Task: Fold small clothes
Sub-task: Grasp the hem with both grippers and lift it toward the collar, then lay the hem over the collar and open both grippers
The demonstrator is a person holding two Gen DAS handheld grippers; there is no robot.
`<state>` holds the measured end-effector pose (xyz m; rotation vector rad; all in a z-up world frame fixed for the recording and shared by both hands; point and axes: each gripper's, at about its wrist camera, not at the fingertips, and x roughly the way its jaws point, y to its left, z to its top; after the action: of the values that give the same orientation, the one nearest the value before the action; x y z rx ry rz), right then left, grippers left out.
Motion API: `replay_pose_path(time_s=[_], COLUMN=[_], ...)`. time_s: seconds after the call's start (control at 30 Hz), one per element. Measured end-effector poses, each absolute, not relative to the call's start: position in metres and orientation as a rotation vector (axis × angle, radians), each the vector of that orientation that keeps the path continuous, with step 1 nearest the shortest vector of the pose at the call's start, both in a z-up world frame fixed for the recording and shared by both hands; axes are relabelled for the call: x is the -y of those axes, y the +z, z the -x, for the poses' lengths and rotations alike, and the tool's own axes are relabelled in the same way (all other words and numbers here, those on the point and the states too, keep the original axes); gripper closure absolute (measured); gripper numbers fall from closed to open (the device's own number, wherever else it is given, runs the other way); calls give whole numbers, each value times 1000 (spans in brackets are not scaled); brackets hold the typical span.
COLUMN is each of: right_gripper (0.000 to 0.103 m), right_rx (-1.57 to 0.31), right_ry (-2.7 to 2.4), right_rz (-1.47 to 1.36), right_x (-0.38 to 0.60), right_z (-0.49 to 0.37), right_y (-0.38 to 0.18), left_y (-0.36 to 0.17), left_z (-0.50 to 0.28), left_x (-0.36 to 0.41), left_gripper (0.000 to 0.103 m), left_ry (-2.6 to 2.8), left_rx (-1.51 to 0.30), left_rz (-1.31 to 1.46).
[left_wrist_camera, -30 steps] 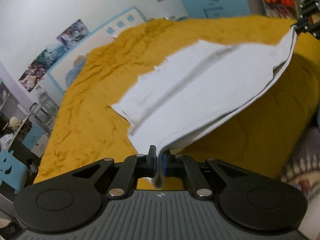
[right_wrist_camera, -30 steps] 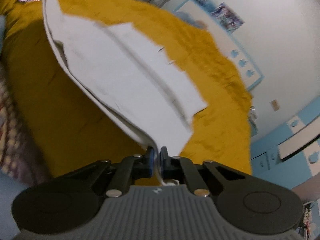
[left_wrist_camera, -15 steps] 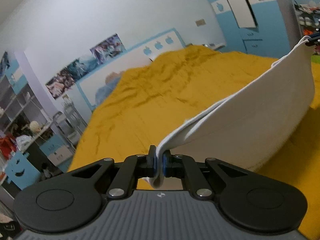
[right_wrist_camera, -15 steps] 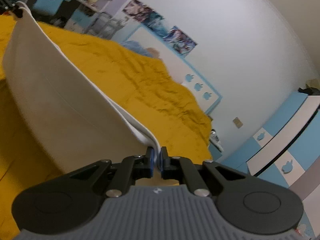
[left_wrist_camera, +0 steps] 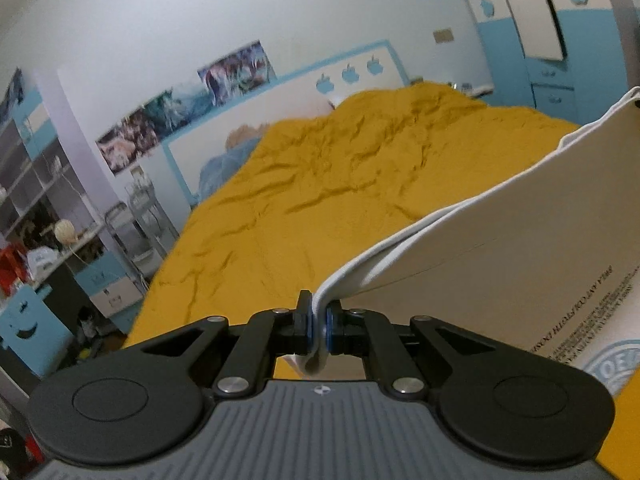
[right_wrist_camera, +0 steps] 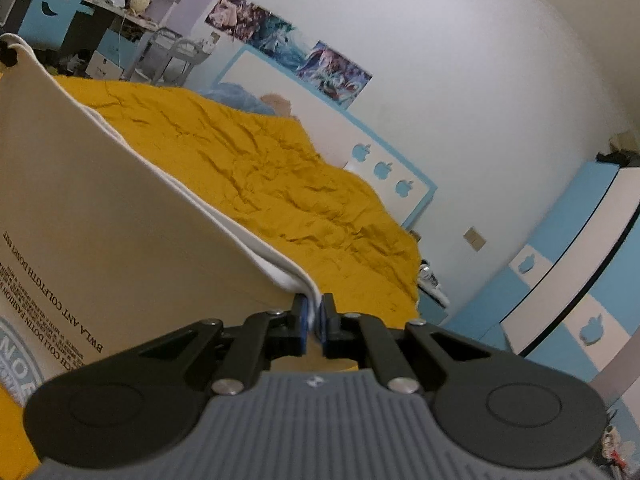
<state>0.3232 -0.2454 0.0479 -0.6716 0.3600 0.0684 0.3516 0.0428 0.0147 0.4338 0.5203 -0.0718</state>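
**White garment held up over the bed**

A wide bed under a rumpled mustard-yellow bedspread (left_wrist_camera: 328, 184) fills the room. Above it hangs the white fabric garment with black printed lettering and a round blue-grey emblem (left_wrist_camera: 520, 248), stretched between both tools, its printed face towards the cameras. The left gripper (left_wrist_camera: 319, 322) is clamped tight on one top corner; the right gripper (right_wrist_camera: 314, 320) pinches the other corner, white hem squeezed between blue pads.

The cream garment (left_wrist_camera: 500, 248) carries black lettering and a pale blue round emblem, the wrinkled bedspread (left_wrist_camera: 340, 184) is mustard yellow, the headboard (right_wrist_camera: 360, 136) white with blue apple shapes, and the wardrobe (right_wrist_camera: 560, 264) blue and white.
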Motion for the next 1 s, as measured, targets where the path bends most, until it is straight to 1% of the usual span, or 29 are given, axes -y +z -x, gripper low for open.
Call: replay_pose_path(time_s=[0.2, 0.33, 0.47, 0.53, 0.63, 0.67, 0.7, 0.77, 0.8, 0.87, 0.9, 1.0], right_gripper=[103, 103, 103, 103, 102, 97, 95, 81, 77, 58, 56, 55], right_rx=[-468, -536, -590, -606, -624, -622, -616, -599, -587, -563, -553, -558], right_ry=[87, 95, 98, 98, 89, 86, 80, 66, 55, 39, 26, 4], right_rz=[650, 646, 649, 651, 630, 619, 607, 598, 595, 576, 562, 448], right_x=[243, 239, 234, 234, 237, 237, 236, 236, 236, 241, 244, 263], right_z=[-412, -450, -481, -493, -513, -517, -519, -522, -521, -519, -516, -510], right_y=[-17, -64, -105, -118, -134, -137, -139, -141, -140, -135, -133, -125], left_y=[-43, -79, -102, -110, -116, -116, -115, -111, -109, -102, -100, -99], left_z=[-403, -427, -445, -451, -456, -459, -461, -461, -463, -461, -461, -462], left_x=[-47, -51, -56, -58, -62, -65, -68, -76, -82, -99, -109, -141], left_gripper=[96, 96, 95, 91, 83, 77, 73, 73, 73, 73, 73, 71], left_ry=[-99, -106, -110, -108, -92, -85, -76, -34, -18, -13, -27, -45], left_rx=[-629, -688, -734, -748, -749, -747, -741, -723, -719, -715, -721, -754], left_rz=[-407, -395, -381, -373, -358, -349, -337, -307, -283, -175, -104, 109])
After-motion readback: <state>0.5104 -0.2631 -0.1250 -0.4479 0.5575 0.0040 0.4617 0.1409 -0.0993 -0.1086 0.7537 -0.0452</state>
